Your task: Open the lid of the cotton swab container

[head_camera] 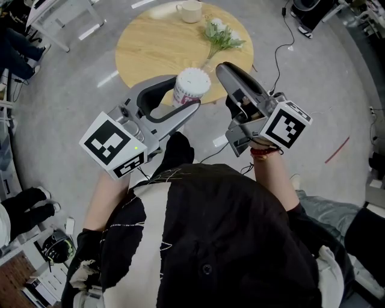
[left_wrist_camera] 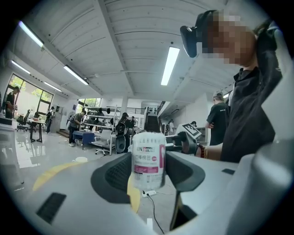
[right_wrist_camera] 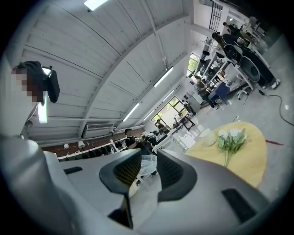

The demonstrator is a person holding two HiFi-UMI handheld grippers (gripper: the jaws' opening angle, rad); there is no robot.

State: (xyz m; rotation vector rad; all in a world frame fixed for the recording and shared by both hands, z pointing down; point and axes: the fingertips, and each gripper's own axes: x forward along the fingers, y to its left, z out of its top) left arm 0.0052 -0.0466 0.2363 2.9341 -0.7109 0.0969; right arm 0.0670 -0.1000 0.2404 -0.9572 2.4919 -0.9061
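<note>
My left gripper is shut on the cotton swab container, a white upright tub with a pink label, pinched at its sides by both pads. It hangs in the air in front of the person's chest, over the near rim of the table. My right gripper is just to the container's right and apart from it. A clear, translucent piece, apparently the lid, sits between its narrow-set pads and touches both. In the head view that piece is hidden.
A round wooden table stands below and ahead, bearing a white cup and a sprig of white flowers. Cables trail over the grey floor at the right. People and workbenches are far off.
</note>
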